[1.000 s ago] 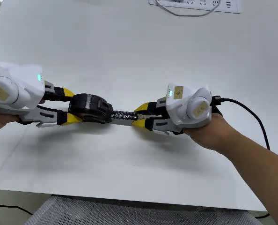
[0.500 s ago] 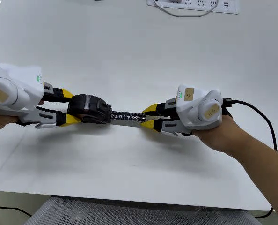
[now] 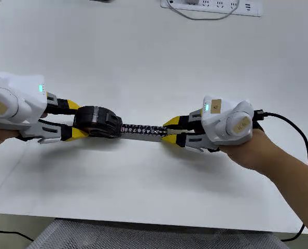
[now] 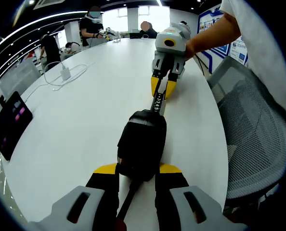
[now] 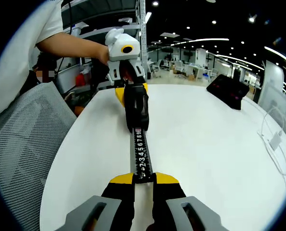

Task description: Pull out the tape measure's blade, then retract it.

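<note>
Tape measure (image 3: 97,122) sits between the jaws of your left gripper (image 3: 77,118), which clench its black case from both sides. Its blade (image 3: 143,128) runs out of the case, low over the white table (image 3: 143,62), to your right gripper (image 3: 169,130), whose jaws pinch the blade's end.

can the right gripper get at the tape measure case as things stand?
Probably not. The right gripper is shut on the blade, and the left gripper clamps the case from both sides, leaving little free to grab.
</note>
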Available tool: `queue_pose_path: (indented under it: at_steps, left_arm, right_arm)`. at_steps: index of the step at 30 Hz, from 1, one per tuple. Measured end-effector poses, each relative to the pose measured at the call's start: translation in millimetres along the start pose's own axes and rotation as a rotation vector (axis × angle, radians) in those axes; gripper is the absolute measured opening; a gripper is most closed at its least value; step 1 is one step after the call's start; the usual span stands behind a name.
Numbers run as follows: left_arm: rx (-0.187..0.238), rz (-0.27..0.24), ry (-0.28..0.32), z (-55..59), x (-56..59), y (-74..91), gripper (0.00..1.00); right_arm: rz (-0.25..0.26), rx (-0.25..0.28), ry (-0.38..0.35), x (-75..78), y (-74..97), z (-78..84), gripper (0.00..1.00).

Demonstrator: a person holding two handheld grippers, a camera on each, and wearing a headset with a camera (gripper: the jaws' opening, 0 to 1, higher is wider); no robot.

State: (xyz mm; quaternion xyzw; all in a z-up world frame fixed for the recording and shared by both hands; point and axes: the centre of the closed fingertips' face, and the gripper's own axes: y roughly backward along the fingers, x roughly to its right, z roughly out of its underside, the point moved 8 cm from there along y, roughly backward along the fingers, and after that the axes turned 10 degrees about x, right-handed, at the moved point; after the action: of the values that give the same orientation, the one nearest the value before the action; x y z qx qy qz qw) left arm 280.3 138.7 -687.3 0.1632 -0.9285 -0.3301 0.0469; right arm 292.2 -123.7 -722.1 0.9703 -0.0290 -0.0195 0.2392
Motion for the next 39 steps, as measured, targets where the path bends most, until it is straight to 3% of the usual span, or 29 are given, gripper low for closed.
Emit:
queue_pose_path:
  at_steps: [39]
  left_arm:
    - [-0.003, -0.004, 0.003, 0.3, 0.2, -0.3, 0.22]
  right_arm:
    - [0.025, -0.036, -0.008, 1.8, 28.0, 12.5, 0.1]
